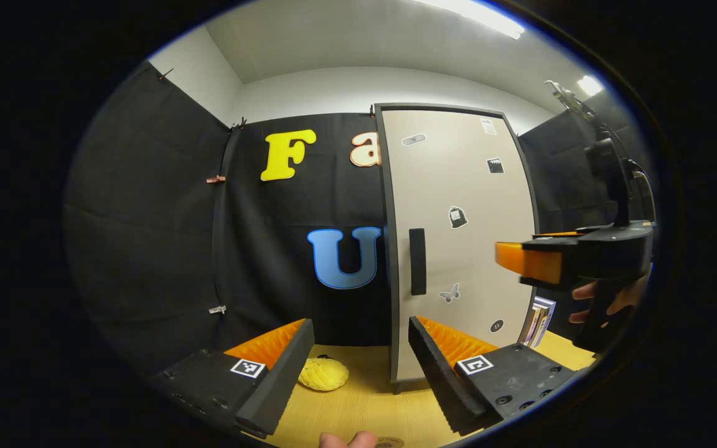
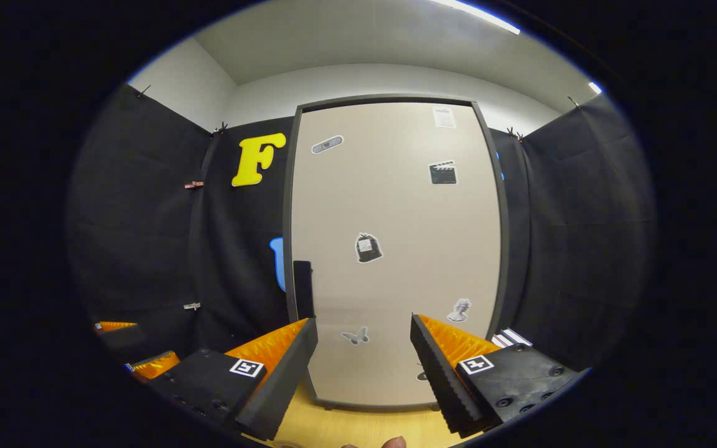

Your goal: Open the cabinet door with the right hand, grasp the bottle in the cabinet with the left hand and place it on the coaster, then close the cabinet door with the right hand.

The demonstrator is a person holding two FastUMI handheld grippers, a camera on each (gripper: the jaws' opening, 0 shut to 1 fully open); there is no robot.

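Note:
The tall cabinet (image 1: 458,186) stands on the wooden table with its beige door (image 2: 396,205) shut, so whatever is inside is hidden. A black vertical handle (image 1: 417,261) sits on the door's left edge, also seen as the handle (image 2: 303,289) in the right gripper view. My left gripper (image 1: 360,323) is open and holds nothing, short of the cabinet and facing its left edge. My right gripper (image 2: 363,320) is open in front of the door, to the right of the handle. It also appears as the right gripper (image 1: 520,261), held by a hand (image 1: 607,305).
A yellow knitted object (image 1: 323,374) lies on the wooden table (image 1: 365,404) left of the cabinet. Some books (image 1: 539,320) stand to the cabinet's right. A small brown round piece (image 1: 389,442) peeks in at the bottom edge. The left gripper's fingers (image 2: 153,364) appear low left.

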